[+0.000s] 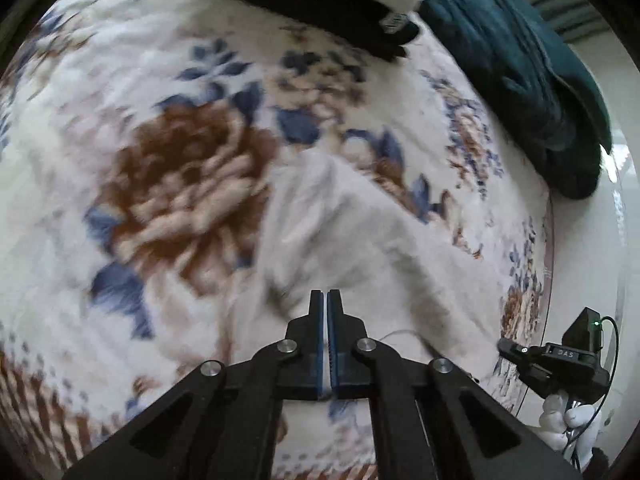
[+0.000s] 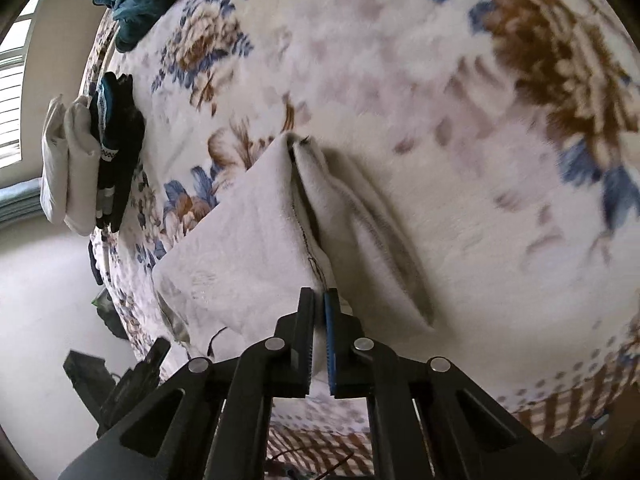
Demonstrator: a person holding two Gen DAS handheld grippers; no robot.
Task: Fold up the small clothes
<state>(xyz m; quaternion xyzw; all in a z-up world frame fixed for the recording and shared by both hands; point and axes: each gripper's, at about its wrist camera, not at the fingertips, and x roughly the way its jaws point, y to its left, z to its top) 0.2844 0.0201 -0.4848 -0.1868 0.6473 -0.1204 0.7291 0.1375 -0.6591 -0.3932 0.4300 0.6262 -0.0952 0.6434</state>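
A small white garment (image 2: 248, 240) lies partly folded on the floral blanket (image 2: 400, 80), one flap doubled over along a seam. My right gripper (image 2: 319, 300) is shut on its near edge, with white fabric showing between the blue pads. In the left wrist view the same white garment (image 1: 340, 220) runs down to my left gripper (image 1: 325, 298), whose jaws are pressed together with a thin sliver of fabric between them. The right gripper (image 1: 504, 347) appears at the blanket's edge, held by a white-gloved hand (image 1: 568, 420). The left gripper (image 2: 158, 350) shows by the garment's other near corner.
A stack of folded black and white clothes (image 2: 92, 152) sits near the bed's edge, also seen as the stack (image 1: 320, 0) at the top. A crumpled teal garment (image 1: 540, 80) lies beyond it. Pale floor (image 2: 40, 320) lies past the edge of the bed.
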